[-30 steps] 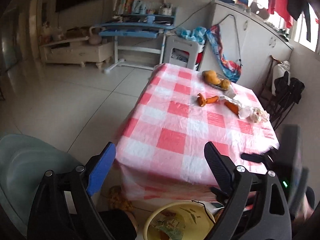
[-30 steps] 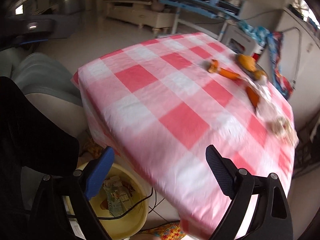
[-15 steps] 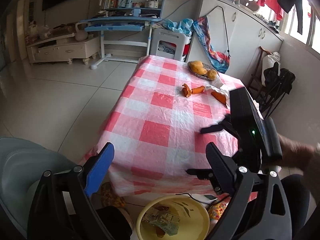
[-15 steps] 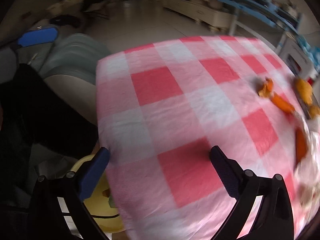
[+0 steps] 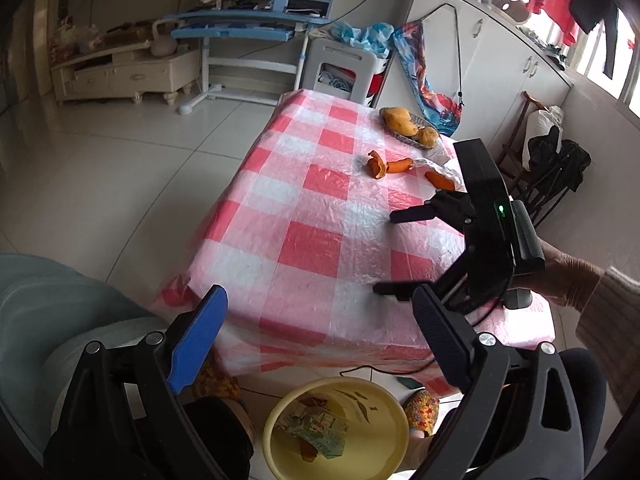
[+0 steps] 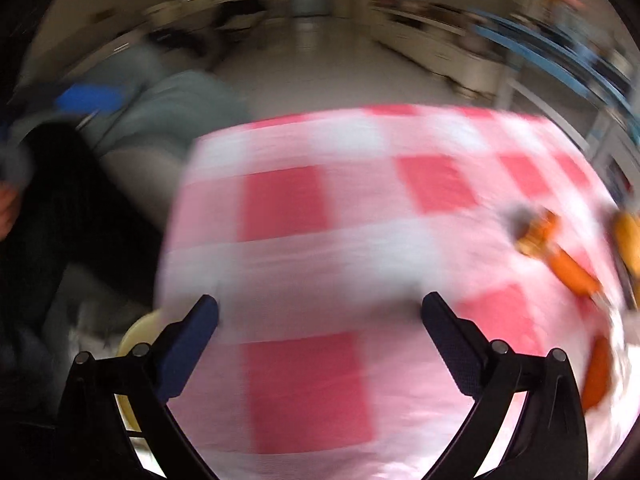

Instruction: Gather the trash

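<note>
table (image 5: 320, 248) is your landmark: pink-and-white check cloth, bare over most of the near half. everything below is placed relative to it.

yellow basin (image 5: 384, 412) sits on the floor just off the table's near edge, below the cloth overhang. some wrappers or paper scraps already lie in it, so it looks like the trash bin for this job.

your right gripper (image 5: 386, 252) is over the table's near-right part, fingers spread wide, nothing between them. the right wrist view is heavily blurred, but it shows the same gap with only cloth in it. your left gripper (image 5: 316, 340) hangs off the near edge, roughly above the basin, jaws also wide apart and holding nothing.

trash is at the table's far-right end: a curled orange peel (image 5: 377, 164) with a longer orange piece (image 5: 398, 165) touching or just beside it, another orange piece (image 5: 438, 179) toward the right edge against a crumpled clear plastic wrap (image 5: 434, 165). beyond those, near the far-right corner, a shallow dish (image 5: 394, 131) with yellow lumps; can't tell if that's trash or food.

step, as i read it: right hand reaching out empty for the next piece, well short of the peel.

next move, my read: carry the right gripper on toward the far-right end, come down over the curled peel, close on it. it's thin and light, so pinch an edge standing off the cloth without snagging the plastic cover. then bring it to the basin at the near edge.
</note>
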Available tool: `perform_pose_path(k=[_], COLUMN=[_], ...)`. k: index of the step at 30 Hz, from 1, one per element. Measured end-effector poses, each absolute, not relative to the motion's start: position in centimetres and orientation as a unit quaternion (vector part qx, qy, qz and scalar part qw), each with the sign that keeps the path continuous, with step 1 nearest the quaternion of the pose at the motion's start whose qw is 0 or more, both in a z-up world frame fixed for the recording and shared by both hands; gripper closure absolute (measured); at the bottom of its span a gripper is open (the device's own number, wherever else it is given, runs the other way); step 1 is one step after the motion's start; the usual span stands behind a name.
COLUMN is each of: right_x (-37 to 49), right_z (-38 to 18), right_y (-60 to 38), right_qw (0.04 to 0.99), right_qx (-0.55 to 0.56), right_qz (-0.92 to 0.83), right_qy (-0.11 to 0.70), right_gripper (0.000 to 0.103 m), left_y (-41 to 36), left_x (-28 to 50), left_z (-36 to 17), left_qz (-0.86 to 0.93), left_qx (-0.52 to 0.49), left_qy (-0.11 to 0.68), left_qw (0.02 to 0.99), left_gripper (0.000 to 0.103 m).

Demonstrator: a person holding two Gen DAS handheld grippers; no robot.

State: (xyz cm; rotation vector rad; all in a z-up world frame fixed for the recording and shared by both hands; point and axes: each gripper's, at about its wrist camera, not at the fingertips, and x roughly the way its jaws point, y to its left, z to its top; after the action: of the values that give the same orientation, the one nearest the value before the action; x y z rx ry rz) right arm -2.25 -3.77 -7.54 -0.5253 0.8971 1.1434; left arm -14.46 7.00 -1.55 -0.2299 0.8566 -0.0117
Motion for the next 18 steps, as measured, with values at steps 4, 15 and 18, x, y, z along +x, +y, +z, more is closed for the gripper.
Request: perform_pose_path(k=[4, 15, 18], right_x=[-2.21, -2.3, -2.21], right_z=[-7.44, -7.43, -7.44], right_y=[-3.74, -3.6, -3.59], right_qw=[0.716, 0.715, 0.715], right_qx=[-0.238, -0.237, -0.237], right_qz=[0.516, 0.518, 0.518], right_qy=[0.405, 0.405, 0.405], right_gripper=[0.006, 0.006, 0.006], left_y=[6.73, 6.69, 6.58], left_x=[-14.26, -14.05, -14.05], left_z=[-1.85, -2.06, -2.19], left_qz=[-0.006, -0.001, 0.005], left_qx=[-0.109, -0.11, -0.108], left_qy=[0.42, 0.424, 0.423], left_qw=[0.901, 0.899, 0.899], left_gripper=[0.013, 0.013, 0.013])
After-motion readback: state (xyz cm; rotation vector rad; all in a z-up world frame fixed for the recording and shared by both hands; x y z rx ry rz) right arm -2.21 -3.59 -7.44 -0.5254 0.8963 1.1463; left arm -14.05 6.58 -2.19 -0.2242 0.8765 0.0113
